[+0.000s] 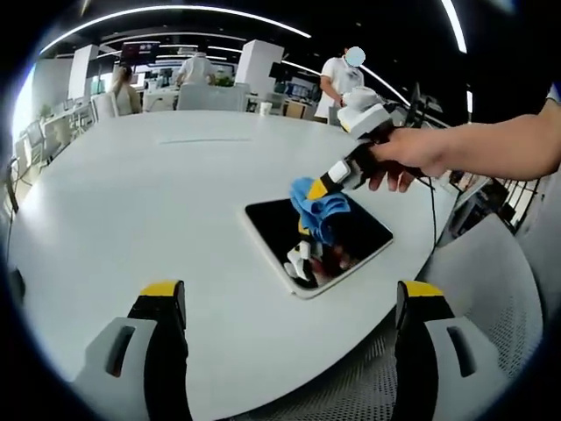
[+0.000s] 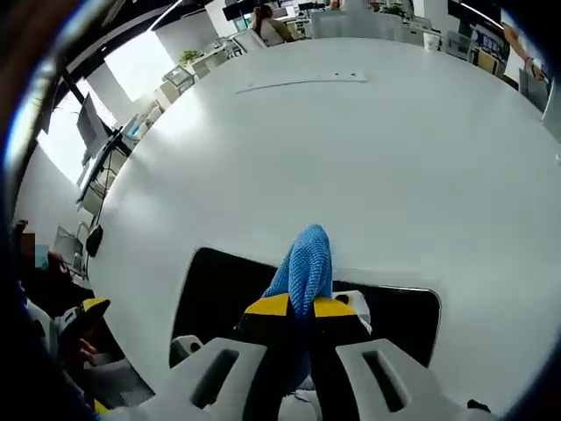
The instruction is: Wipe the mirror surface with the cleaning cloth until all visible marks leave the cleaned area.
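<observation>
Left gripper view: own left gripper [image 1: 289, 303] low over the table [image 1: 158, 202], jaws spread wide, holding nothing. Ahead, near the table's edge, lies the mirror [image 1: 351, 230], flat, dark glass in a pale frame. Above it comes the right gripper [image 1: 322, 186], held by a hand [image 1: 412, 156], pinching the blue cloth [image 1: 317, 206] down onto the glass. Reflection of gripper visible in the mirror's near corner.

Right gripper view: jaws pressed together on the cloth [image 2: 302, 267], yellow tips just at the fold, cloth bunching forward over the mirror [image 2: 219, 294] and its far edge. Can't tell marks on glass; too dark, too small.

Risks, judged: mirror sits unheld near the edge, so a hard or sideways stroke could slide or spin it, maybe off the table; left gripper free but not bracing. Cloth gripped by a narrow fold, so it could slip out or bunch, letting the hard tips scrape glass. Small contact patch means corners likely missed. Leaning in could block the mirror from the camera.

Containers: none seen; nothing holding anything.
</observation>
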{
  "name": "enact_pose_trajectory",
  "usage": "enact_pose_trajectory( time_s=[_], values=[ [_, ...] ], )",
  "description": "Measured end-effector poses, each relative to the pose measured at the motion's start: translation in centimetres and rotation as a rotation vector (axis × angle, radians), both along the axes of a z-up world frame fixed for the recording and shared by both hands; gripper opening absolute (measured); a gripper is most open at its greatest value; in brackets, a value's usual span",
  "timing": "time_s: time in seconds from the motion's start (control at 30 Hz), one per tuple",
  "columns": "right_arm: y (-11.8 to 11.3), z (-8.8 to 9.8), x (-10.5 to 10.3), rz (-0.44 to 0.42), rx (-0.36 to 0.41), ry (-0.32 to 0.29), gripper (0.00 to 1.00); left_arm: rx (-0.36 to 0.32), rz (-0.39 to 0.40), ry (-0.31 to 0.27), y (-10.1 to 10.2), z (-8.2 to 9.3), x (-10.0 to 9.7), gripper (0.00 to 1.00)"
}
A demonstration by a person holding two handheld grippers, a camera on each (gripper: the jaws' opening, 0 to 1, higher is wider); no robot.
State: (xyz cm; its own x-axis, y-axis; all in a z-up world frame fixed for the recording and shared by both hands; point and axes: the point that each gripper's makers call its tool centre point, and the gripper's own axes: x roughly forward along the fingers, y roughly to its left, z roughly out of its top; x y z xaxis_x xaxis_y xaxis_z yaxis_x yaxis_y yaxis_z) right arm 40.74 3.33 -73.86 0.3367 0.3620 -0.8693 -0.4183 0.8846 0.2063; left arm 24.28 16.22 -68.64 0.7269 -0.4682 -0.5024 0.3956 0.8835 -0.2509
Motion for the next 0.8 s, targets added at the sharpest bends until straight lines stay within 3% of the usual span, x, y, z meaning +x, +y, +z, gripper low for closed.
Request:
enact_pose_trajectory(
  time_s=[0.3, 0.5, 0.63, 0.8],
  values=[
    [-0.03, -0.07, 0.09, 0.012, -0.011, 0.037, 0.02, -0.010, 0.000, -0.025, -0.07, 0.49, 0.18, 0.99],
    [0.36, -0.13, 0.46, 0.034, -0.053, 0.013, 0.02, -0.014, 0.010, -0.032, 0.06, 0.61, 0.28, 0.99],
    [0.07, -0.11, 0.53, 0.023, -0.030, 0.042, 0.02, -0.007, 0.010, -0.024, 0.08, 0.48, 0.20, 0.99],
    [0.12, -0.08, 0.37, 0.036, -0.010, 0.029, 0.02, 0.002, 0.016, -0.024, 0.26, 0.38, 0.27, 0.98]
  ],
)
